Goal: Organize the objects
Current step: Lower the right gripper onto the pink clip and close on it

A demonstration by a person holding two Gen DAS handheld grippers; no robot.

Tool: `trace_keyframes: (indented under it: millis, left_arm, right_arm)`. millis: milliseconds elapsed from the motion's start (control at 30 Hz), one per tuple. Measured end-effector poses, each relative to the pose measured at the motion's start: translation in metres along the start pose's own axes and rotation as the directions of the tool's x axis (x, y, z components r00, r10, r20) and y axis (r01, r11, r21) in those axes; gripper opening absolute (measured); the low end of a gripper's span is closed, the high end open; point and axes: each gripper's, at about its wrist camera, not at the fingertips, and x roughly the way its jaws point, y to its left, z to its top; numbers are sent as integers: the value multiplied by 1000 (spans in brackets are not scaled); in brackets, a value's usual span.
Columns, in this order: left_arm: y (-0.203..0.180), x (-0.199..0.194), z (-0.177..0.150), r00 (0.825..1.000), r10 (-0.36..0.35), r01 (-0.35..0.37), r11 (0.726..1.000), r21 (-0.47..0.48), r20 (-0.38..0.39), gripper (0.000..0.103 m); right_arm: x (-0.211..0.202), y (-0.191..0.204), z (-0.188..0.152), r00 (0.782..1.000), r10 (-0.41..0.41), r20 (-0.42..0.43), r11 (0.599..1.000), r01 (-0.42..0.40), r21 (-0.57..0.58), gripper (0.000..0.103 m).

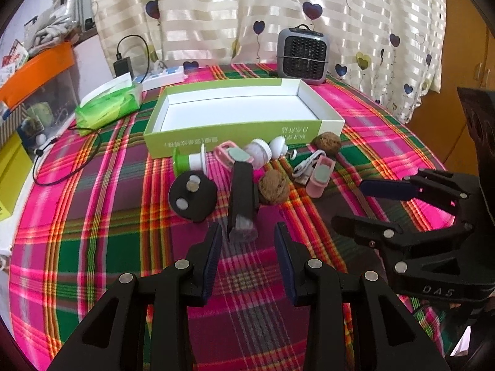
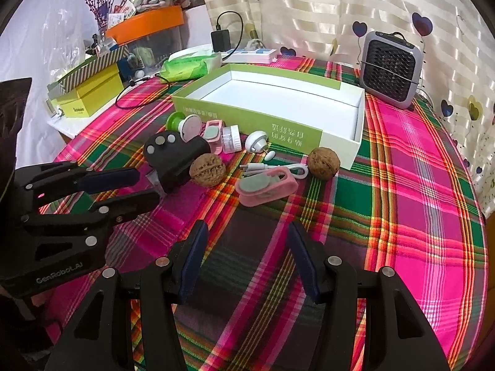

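The surface was covered w/ a woven plaid cloth in pink, green, red & dark purple. Behind it a cream striped curtain w/ printed hearts was hung. At the back edge a grey boxy fan heater w/ a black grille was seen, plus a white power strip & a soft green tissue pack. To the side, an orange-lidded clear bin & yellow cardboard boxes were stacked.

A shallow rectangular cardboard box, lime-green outside & white inside, was set mid-surface, nothing in it. The loose items were lined up just in front of its near wall: 2 wrinkled brown walnuts, 2 pink rubbery clips w/ pale green pads, a coiled white cable, a small clear ribbed jar w/ white cap, a round white plug-like piece, a green & white spool-shaped item, a matte black block w/ 3 silver discs & a black oblong w/ a clear end.

The left claw was held apart above the cloth, nothing between its blue ribbed pads, just short of the black oblong. The right claw was likewise spread & empty, near the pink clip.
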Motion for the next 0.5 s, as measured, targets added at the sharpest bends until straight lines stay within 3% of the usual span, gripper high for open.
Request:
trace_keyframes:
  millis: [333,500]
  left_arm:
    - [1,19,11,1000,-19,19,1000,-5,-19,33]
    - [3,23,12,1000,-11,11,1000,-12,-19,22]
  right_arm:
    - [3,-6,7,1000,24,14,999,-25,30,55]
    - [6,-13,11,999,25,23,997,-26,67,55]
